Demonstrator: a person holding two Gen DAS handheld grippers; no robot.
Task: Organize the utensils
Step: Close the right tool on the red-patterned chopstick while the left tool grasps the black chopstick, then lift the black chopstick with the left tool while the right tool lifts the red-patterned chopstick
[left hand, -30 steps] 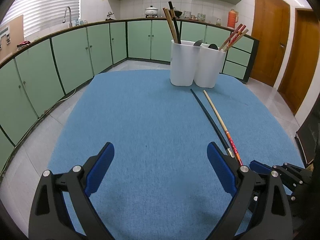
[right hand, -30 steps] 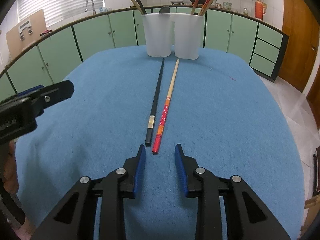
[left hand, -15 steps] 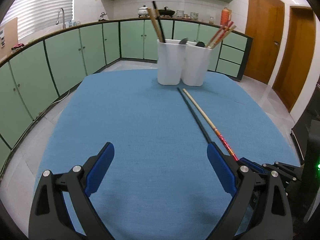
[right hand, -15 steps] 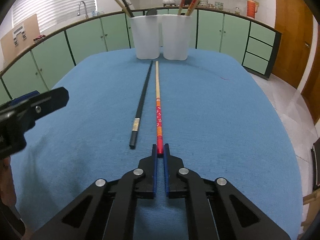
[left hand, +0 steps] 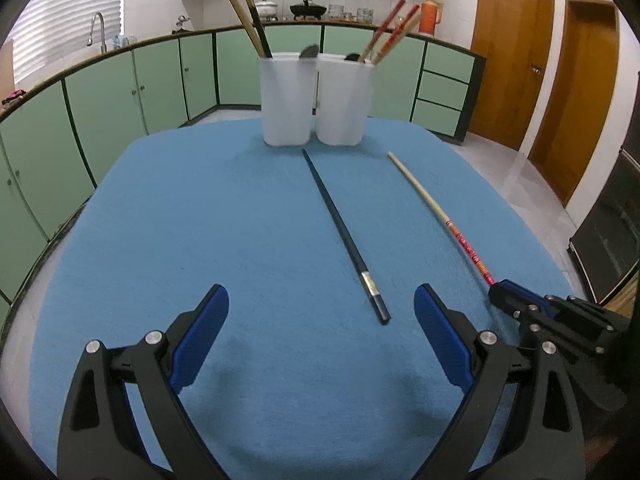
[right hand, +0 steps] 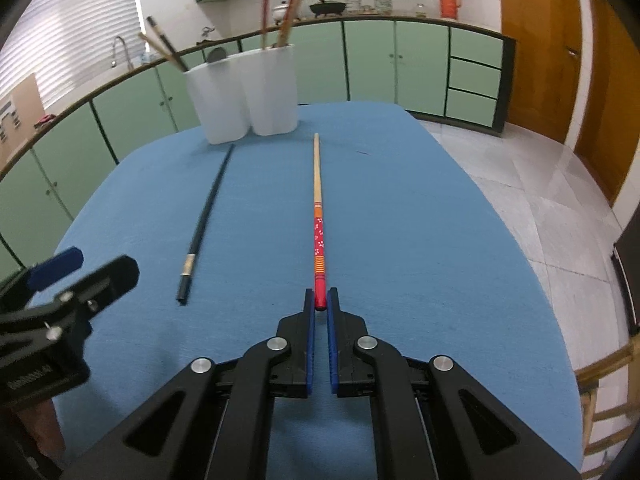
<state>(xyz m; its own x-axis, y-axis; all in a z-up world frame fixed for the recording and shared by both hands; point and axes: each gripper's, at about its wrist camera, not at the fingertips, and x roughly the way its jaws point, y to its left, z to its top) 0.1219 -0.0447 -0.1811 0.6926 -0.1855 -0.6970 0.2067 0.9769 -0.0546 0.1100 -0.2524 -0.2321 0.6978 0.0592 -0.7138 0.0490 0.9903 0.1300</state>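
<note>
A: Kitchen w/ green cabinets, blue cloth table. Left wrist view?

B: Left gripper wide apart, holding nothing. Black chopstick lies flat btwn its fingers' line, tip toward two white holders at the far edge; those already hold several sticks.

A: Right wrist view?

B: Right gripper clamped on the red end of the red-patterned chopstick, which points at the holders. Black chopstick apart, to its left.

A: Progress?

B: Prob most done; two sticks left, one already gripped.
</note>
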